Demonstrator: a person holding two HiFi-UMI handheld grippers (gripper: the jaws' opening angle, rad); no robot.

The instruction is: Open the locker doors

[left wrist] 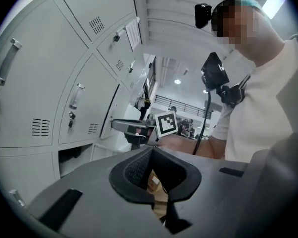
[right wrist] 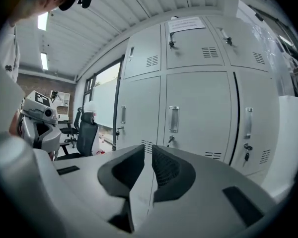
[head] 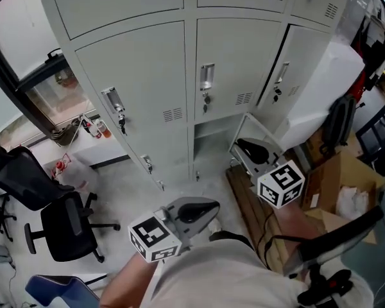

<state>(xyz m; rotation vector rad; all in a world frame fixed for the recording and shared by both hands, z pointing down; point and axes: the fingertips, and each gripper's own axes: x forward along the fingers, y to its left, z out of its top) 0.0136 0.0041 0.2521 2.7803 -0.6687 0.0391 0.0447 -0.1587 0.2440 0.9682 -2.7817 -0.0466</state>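
Overall: a bank of grey lockers [head: 147,69] fills the upper half of the head view, seen steeply from above. Both grippers sit below it in the frame, touching no door.
Middle-row doors: three side by side, the left door [head: 141,76], the middle door [head: 234,50] and the right door [head: 301,63]. Each has an upright handle with a lock under it. The left and middle ones lie flush. A dark line runs down the right one's left edge, and whether it is ajar cannot be told.
Bottom compartment [head: 212,130]: it stands open just under the middle door. A pale panel beside it, at centre right, looks like its swung-out door.
Left gripper [head: 202,213]: at lower centre of the head view, close to the person's white shirt [head: 231,274]. In its own view [left wrist: 156,175] the jaws are released, parted by a clear gap with nothing in it, and brown cardboard shows through.
Right gripper [head: 247,149]: at centre right, just below the open compartment. In its own view [right wrist: 148,157] the jaws are barely apart, with a thin empty slit between them. The middle door's handle [right wrist: 174,119] stands just above them in the frame.
Surroundings: black office chairs [head: 64,226] at lower left and a cardboard box [head: 337,178] at right.
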